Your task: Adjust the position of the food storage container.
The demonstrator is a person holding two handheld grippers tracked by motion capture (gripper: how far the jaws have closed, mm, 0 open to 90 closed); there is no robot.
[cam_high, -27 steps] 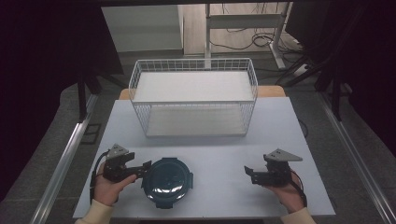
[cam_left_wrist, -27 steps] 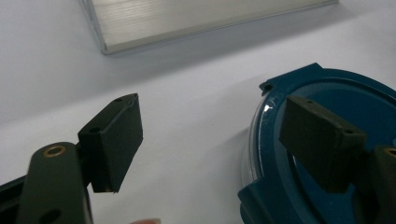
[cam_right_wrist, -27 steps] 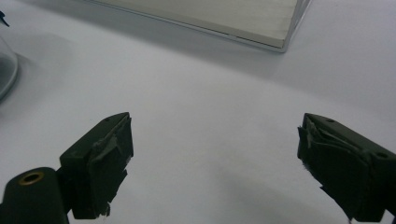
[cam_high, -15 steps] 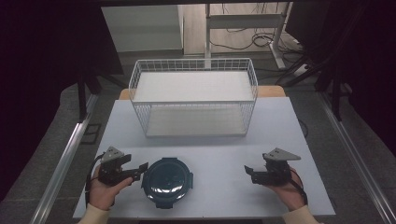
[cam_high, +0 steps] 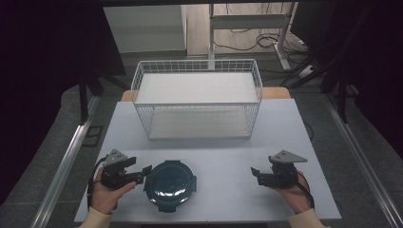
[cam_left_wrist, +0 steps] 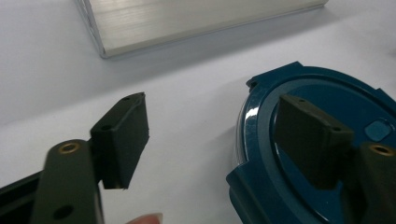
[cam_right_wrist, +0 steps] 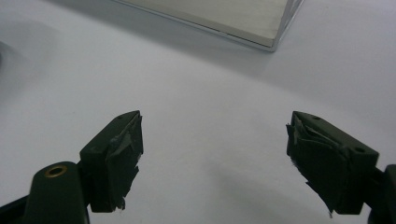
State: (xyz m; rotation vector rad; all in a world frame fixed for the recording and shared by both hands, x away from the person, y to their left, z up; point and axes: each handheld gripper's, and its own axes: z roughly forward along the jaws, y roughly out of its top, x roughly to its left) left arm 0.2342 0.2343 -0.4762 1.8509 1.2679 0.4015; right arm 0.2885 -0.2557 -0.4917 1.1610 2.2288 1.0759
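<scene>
Since the earlier frames, the left gripper (cam_high: 142, 172) has drawn slightly back toward the table's left edge while keeping its tips at the lid's (cam_high: 170, 184) rim; the right gripper (cam_high: 256, 174) has kept its place. High view: the dark teal round lid lies flat on the white table (cam_high: 223, 156) near its front edge, left of centre, with the white wire basket (cam_high: 197, 97) standing well behind it. Left gripper view: the jaws are open, one over bare table, the other over the lid's rim (cam_left_wrist: 252, 135), nothing pinched; a latch tab (cam_left_wrist: 378, 129) on the lid shows close up. Right gripper view: jaws wide apart over bare table, their pads (cam_right_wrist: 122, 154) frayed. Both hands rest low on the table, grippers pointing inward toward each other, well apart. Nothing lies between lid and basket.
</scene>
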